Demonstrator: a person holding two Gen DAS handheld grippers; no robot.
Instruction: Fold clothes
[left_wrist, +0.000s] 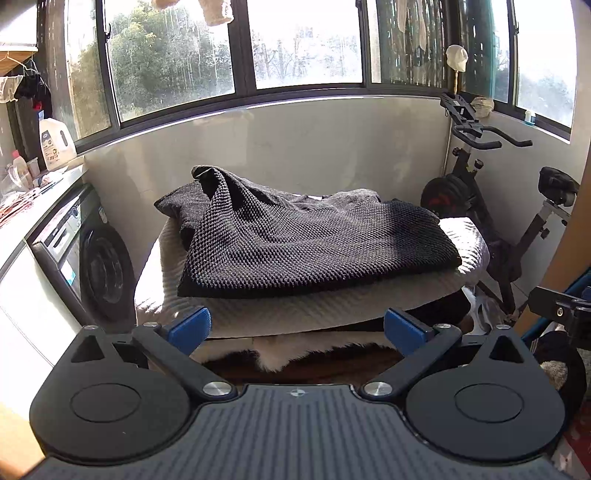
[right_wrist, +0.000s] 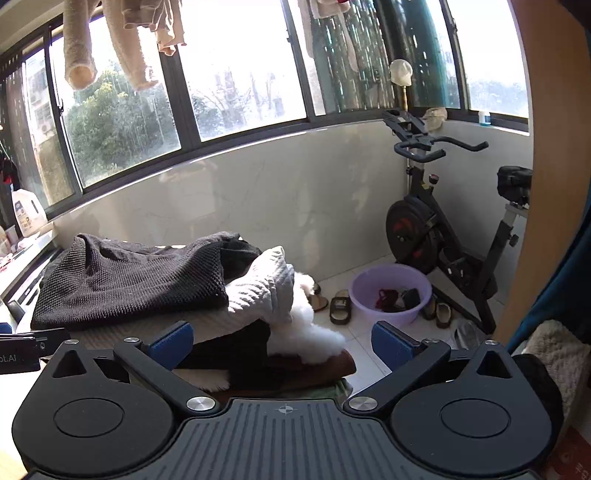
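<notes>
A dark grey waffle-knit garment (left_wrist: 306, 243) lies rumpled on a white textured cover (left_wrist: 258, 314) that tops a low stack of folded fabrics. Its far left corner stands up in a peak. My left gripper (left_wrist: 297, 326) is open, its blue pads just short of the stack's front edge and holding nothing. In the right wrist view the same dark garment (right_wrist: 129, 280) lies to the left, with a bunched white piece (right_wrist: 269, 291) beside it. My right gripper (right_wrist: 282, 341) is open and empty, in front of the stack's right end.
A washing machine (left_wrist: 85, 251) stands at the left under a counter with a detergent jug (left_wrist: 55, 142). An exercise bike (right_wrist: 443, 229), a purple basin (right_wrist: 391, 291) and slippers (right_wrist: 340, 304) occupy the floor at the right. Laundry hangs overhead (right_wrist: 122, 40). A wooden post (right_wrist: 543, 166) rises at the far right.
</notes>
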